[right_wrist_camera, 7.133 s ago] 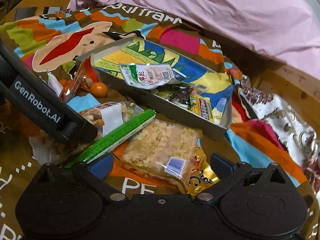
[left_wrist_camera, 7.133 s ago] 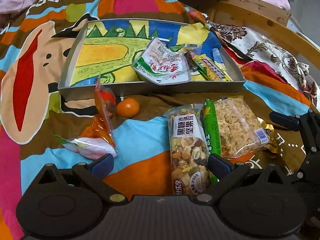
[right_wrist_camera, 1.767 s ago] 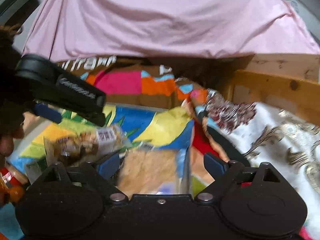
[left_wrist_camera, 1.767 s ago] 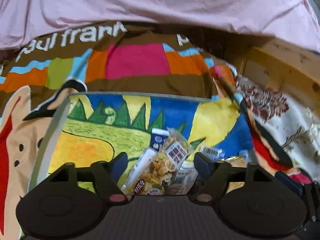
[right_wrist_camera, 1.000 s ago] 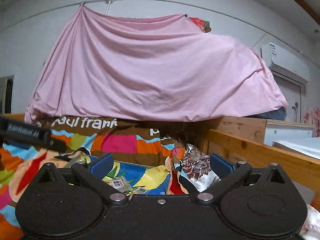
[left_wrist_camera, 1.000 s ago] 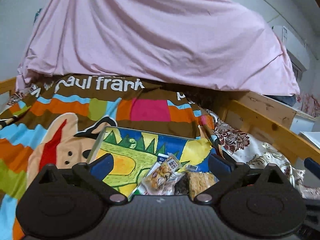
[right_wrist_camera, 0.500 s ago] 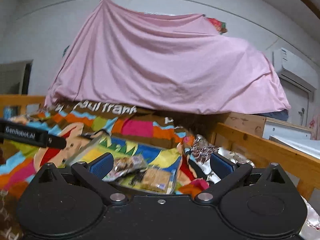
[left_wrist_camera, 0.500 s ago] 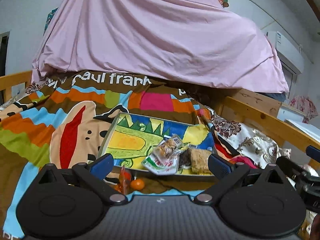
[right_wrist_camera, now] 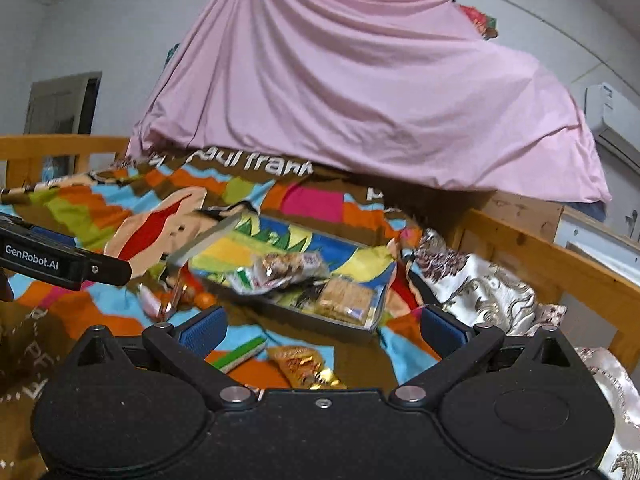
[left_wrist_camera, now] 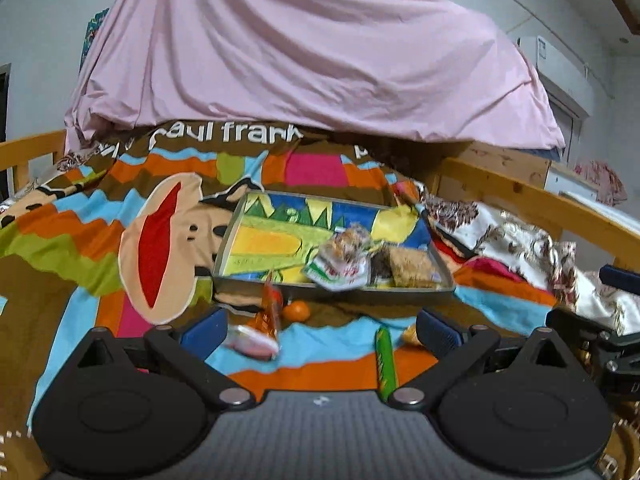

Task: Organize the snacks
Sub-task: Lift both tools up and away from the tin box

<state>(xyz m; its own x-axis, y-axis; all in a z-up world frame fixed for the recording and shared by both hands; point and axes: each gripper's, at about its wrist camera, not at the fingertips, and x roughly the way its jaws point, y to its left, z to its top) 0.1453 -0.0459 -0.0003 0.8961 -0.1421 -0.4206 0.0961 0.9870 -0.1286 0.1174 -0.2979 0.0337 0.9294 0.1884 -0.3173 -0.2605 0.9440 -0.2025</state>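
A shallow tray point(left_wrist_camera: 240, 224) with a bright cartoon floor lies on the blanket; it also shows in the right wrist view point(right_wrist_camera: 208, 242). In its right half lie a nut mix bag point(left_wrist_camera: 346, 242), a white-green packet point(left_wrist_camera: 338, 272) and a rice cracker pack point(left_wrist_camera: 412, 266). On the blanket in front lie a green stick pack point(left_wrist_camera: 385, 362), a small orange point(left_wrist_camera: 297, 310), an orange packet point(left_wrist_camera: 271, 312), a pink-white packet point(left_wrist_camera: 252, 342) and a gold wrapper point(right_wrist_camera: 304, 366). My left gripper point(left_wrist_camera: 318, 328) is open and empty, pulled back above the blanket. My right gripper point(right_wrist_camera: 322, 326) is open and empty too.
The bed has a colourful monkey-print blanket point(left_wrist_camera: 160, 236) and a wooden rail point(left_wrist_camera: 532, 204) on the right. A pink sheet point(left_wrist_camera: 304, 52) hangs behind. A patterned white cloth point(right_wrist_camera: 476, 280) lies right of the tray. The left gripper's arm point(right_wrist_camera: 60, 264) crosses the right view's left side.
Both grippers have drawn back and lower from the tray, empty. The nut mix bag and the rice cracker pack, once on the blanket, now lie in the tray.
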